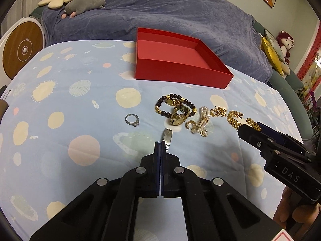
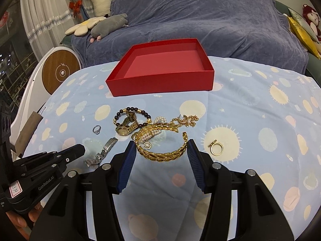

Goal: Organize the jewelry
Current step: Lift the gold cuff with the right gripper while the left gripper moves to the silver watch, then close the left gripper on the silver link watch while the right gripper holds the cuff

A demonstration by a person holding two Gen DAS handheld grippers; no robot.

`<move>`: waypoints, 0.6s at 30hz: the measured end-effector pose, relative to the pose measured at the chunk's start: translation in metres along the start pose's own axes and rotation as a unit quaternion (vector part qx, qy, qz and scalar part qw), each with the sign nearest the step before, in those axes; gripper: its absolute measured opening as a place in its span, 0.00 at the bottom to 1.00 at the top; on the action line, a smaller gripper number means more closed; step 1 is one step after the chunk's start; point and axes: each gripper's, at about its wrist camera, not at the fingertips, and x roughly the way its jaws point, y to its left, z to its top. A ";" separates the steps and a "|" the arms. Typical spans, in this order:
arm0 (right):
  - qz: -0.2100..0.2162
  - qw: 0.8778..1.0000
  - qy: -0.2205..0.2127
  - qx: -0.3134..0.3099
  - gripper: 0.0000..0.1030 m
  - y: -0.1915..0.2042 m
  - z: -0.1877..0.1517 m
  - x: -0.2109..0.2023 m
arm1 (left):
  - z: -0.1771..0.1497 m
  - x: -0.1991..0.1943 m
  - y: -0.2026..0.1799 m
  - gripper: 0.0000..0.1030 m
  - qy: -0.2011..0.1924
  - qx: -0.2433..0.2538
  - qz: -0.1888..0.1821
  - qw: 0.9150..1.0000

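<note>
An open red box point(image 1: 176, 68) point(image 2: 160, 80) stands empty at the table's far side. Jewelry lies in front of it: a silver ring point(image 1: 132, 120) point(image 2: 96, 129), a dark bead bracelet point(image 1: 160, 104) around a gold watch point(image 1: 178, 116) point(image 2: 125, 127), a pearl piece point(image 1: 201, 120) point(image 2: 149, 138), a gold leaf bangle point(image 2: 160, 152) point(image 1: 236, 118), and a gold ring point(image 2: 216, 147). My left gripper point(image 1: 160, 146) is shut on a silver watch band point(image 1: 167, 138) point(image 2: 104, 151). My right gripper point(image 2: 159, 150) is open, its fingers either side of the leaf bangle.
The table wears a light blue cloth with planet prints point(image 1: 80, 120). A sofa under a blue-grey cover point(image 1: 160, 16) stands behind, with plush toys point(image 1: 84, 4). A round wooden-faced device point(image 1: 22, 48) is at the left.
</note>
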 end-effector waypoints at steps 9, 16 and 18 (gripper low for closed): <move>-0.003 1.000 0.008 0.000 0.49 -0.002 -0.006 0.003 | -0.021 0.006 -0.007 0.49 0.018 0.028 0.040 0.999; -0.001 1.000 0.009 0.000 0.49 -0.001 -0.006 0.004 | -0.032 0.024 -0.006 0.37 0.039 0.052 0.048 0.997; -0.001 1.000 0.009 0.000 0.49 -0.002 -0.006 0.004 | -0.033 0.025 -0.007 0.33 0.036 0.057 0.053 0.996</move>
